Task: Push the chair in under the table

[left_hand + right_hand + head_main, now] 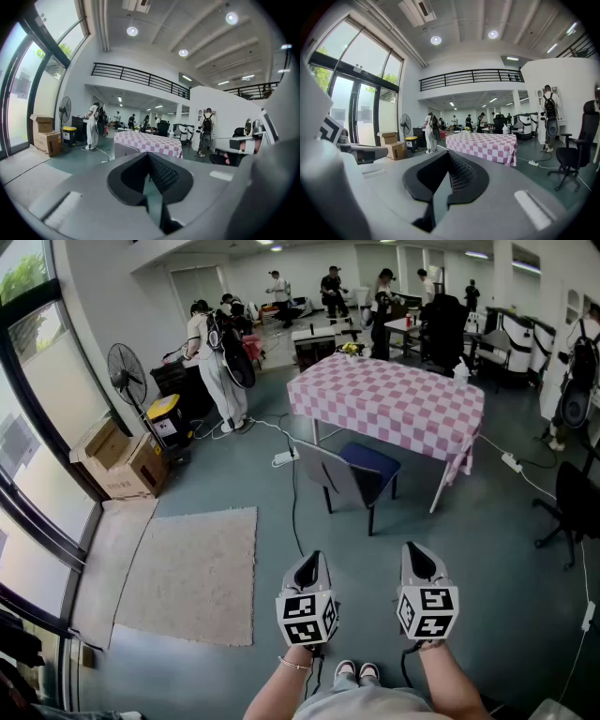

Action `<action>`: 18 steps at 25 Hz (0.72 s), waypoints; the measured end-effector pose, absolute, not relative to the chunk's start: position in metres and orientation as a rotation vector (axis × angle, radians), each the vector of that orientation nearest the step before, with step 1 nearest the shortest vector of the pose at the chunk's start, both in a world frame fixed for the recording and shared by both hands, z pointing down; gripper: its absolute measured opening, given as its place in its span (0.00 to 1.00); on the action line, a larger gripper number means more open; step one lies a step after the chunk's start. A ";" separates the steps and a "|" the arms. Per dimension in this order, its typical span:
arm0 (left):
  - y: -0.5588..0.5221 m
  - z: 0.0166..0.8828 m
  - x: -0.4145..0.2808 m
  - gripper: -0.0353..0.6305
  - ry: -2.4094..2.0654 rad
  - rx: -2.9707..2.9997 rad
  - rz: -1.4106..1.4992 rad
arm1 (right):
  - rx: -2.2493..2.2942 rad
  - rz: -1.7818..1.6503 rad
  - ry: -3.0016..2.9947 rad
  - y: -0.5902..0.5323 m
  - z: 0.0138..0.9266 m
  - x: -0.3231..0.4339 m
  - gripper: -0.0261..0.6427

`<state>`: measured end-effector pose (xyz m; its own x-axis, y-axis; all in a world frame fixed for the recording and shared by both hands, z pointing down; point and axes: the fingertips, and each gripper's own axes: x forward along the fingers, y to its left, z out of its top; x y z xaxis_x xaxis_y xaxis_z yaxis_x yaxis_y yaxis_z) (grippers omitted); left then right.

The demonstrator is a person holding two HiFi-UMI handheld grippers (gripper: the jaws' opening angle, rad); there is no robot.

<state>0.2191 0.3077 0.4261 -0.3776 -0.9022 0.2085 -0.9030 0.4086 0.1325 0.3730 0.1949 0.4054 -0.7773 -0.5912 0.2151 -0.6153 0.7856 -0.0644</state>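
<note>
Grey-shelled and nearest the person, the left gripper [309, 564] and the right gripper [419, 555] were held side by side at about 6 o'clock in the head view, both aimed roughly forward. Each gripper's own view showed its jaws pressed together with nothing between the pads, so neither tool held or touched anything.

A pale rug [187, 573] lay on the floor at about 9 o'clock, off the line of approach. Bare blue-grey floor [441, 521] separated the grippers from the chair [352, 474], which stood at 12 o'clock, well apart from both.

The chair's dark backrest faced the person, skewed a little toward 7 o'clock, and its blue seat pointed at the table [389, 399] beyond it. The seat's far edge sat near the hem of the pink-checked tablecloth [441, 432]. Most of the chair was clear of the table. Other people worked farther off, past the table, toward 11 and 12 o'clock.

By my reading the push had not yet begun. The walk up, contact with the backrest, squaring the chair and sliding it under were all left to do.
</note>
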 end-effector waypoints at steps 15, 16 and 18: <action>0.314 0.426 0.215 0.05 -2.426 1.573 -0.009 | 0.950 0.265 -2.817 0.201 0.403 0.367 0.05; 0.314 0.427 0.214 0.05 -2.429 1.572 -0.010 | 0.958 0.271 -2.817 0.200 0.404 0.367 0.05; 0.315 0.425 0.211 0.05 -2.432 1.571 -0.011 | 0.963 0.278 -2.819 0.199 0.404 0.365 0.06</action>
